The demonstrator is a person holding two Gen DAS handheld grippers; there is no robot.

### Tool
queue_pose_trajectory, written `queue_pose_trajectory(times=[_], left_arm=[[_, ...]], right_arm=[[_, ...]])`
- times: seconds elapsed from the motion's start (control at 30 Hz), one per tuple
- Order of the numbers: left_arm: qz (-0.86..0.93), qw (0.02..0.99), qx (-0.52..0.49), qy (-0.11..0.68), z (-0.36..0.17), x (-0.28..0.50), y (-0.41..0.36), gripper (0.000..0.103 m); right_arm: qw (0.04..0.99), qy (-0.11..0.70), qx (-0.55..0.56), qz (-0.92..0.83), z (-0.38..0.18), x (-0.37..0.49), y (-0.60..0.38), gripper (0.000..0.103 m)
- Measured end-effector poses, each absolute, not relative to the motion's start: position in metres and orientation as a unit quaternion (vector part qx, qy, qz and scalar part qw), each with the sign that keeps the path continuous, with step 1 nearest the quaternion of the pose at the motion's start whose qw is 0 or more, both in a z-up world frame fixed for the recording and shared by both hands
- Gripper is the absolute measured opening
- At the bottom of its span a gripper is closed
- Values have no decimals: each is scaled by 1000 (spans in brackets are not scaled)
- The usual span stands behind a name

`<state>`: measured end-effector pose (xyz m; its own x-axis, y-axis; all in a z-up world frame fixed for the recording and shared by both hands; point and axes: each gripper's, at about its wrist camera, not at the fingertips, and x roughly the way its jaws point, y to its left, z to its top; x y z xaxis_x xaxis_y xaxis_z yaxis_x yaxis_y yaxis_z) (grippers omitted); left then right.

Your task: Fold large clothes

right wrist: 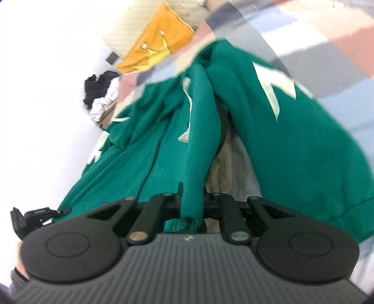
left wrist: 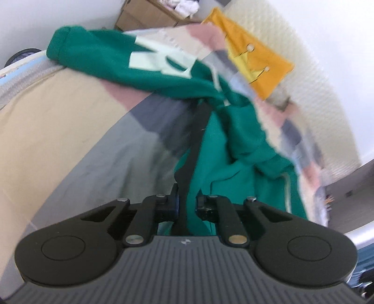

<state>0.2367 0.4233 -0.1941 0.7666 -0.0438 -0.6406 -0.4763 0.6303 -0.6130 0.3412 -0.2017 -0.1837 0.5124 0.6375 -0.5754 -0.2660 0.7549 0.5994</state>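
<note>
A large green hoodie (left wrist: 112,58) with pale letters lies across a patchwork bed cover (left wrist: 70,131) and is partly lifted off it. My left gripper (left wrist: 198,126) is shut on a fold of its green fabric, which drapes over the right finger; the left finger shows as a dark strip. In the right wrist view the hoodie (right wrist: 292,152) hangs in folds close to the camera. My right gripper (right wrist: 205,131) is shut on a hemmed edge of it, and the cloth hides most of both fingers. A white drawstring (right wrist: 188,110) dangles near the middle.
An orange cushion (left wrist: 254,58) with a crown pattern leans on a cream quilted headboard (left wrist: 303,77). A cardboard box (left wrist: 145,16) of clothes stands by the white wall. A black device (right wrist: 32,215) touches the hoodie's edge at lower left.
</note>
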Motion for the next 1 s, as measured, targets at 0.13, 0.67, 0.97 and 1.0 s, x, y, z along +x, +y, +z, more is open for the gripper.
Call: queue_pose_trajectory(times=[0.13, 0.67, 0.97, 1.0], left_arm=[[113, 842, -422, 316, -177, 208, 410, 12], [147, 853, -295, 405, -190, 191, 354, 64], [123, 894, -252, 348, -124, 235, 308, 68], [119, 894, -259, 345, -122, 245, 307, 68]], right_arm=[[851, 400, 198, 276, -155, 320, -222, 12], [839, 473, 119, 240, -192, 293, -204, 30], [856, 433, 165, 229, -169, 299, -218, 67], [854, 426, 181, 236, -167, 302, -217, 67]])
